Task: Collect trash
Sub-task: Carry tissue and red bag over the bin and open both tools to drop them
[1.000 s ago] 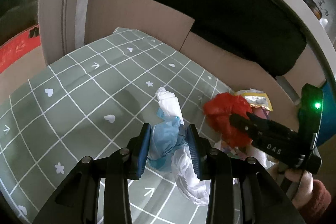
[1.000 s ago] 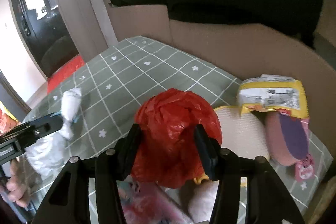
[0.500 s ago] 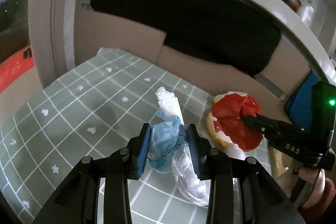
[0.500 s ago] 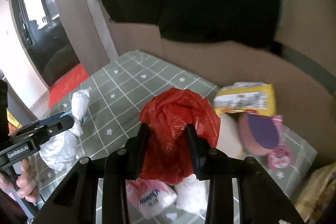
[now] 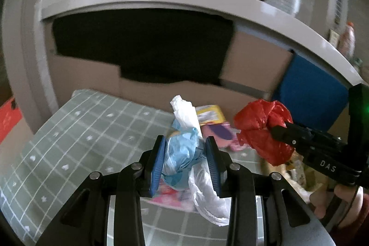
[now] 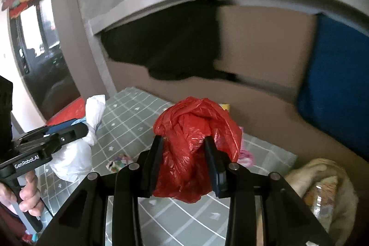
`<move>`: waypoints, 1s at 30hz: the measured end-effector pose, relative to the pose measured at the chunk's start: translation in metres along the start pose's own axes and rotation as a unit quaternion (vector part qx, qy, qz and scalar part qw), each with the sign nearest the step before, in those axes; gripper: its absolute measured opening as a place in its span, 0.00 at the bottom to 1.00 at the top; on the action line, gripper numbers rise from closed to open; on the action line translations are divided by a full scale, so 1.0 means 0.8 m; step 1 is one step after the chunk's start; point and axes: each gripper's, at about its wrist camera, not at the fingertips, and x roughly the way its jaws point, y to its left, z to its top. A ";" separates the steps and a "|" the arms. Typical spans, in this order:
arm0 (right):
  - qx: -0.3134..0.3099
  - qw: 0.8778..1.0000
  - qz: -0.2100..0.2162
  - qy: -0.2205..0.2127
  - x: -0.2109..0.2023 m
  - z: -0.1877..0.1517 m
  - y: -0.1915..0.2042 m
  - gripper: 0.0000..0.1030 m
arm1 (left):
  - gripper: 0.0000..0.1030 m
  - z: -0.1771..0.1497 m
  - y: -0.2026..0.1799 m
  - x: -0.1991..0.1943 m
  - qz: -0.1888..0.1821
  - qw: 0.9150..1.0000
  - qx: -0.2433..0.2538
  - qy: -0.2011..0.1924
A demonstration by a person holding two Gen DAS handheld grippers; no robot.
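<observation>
My left gripper [image 5: 184, 149] is shut on a crumpled blue and white plastic bag [image 5: 182, 160] and holds it above the green grid mat [image 5: 92, 130]. My right gripper [image 6: 184, 151] is shut on a crumpled red plastic bag [image 6: 196, 130], also lifted above the mat [image 6: 129, 121]. The red bag shows in the left wrist view [image 5: 260, 128] at the right. The blue and white bag shows in the right wrist view [image 6: 92, 117] at the left, with the left gripper [image 6: 76, 128].
A yellow packet [image 5: 209, 114] and pink items [image 5: 221, 133] lie on the mat behind the bags. A cardboard wall [image 5: 161, 89] with a black cloth [image 5: 143, 47] stands behind. A blue panel [image 6: 334, 84] is at the right. A beige bundle [image 6: 322, 188] lies lower right.
Both grippers have risen and tilted up with their bags. The mat has dropped lower in view and more of the wall and shelf above shows.
</observation>
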 end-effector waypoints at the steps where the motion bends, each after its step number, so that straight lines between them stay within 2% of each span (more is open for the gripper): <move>1: 0.006 1.000 -0.006 -0.008 -0.014 -0.002 -0.011 0.32 | 0.35 0.001 -0.011 0.001 -0.004 1.000 0.007 0.000; 5: 0.027 0.999 -0.024 -0.030 -0.053 -0.012 -0.048 0.32 | 0.35 0.003 -0.069 0.007 -0.029 0.999 0.041 -0.003; 11: 0.057 0.995 -0.069 -0.054 -0.106 -0.032 -0.108 0.33 | 0.35 0.005 -0.137 0.028 -0.079 0.995 0.062 0.004; 20: 0.101 0.985 -0.122 -0.068 -0.172 -0.070 -0.176 0.32 | 0.35 -0.014 -0.229 0.059 -0.163 0.983 0.076 0.027; 30: 0.130 0.979 -0.145 -0.059 -0.185 -0.103 -0.221 0.32 | 0.35 -0.042 -0.274 0.106 -0.181 0.976 0.096 0.068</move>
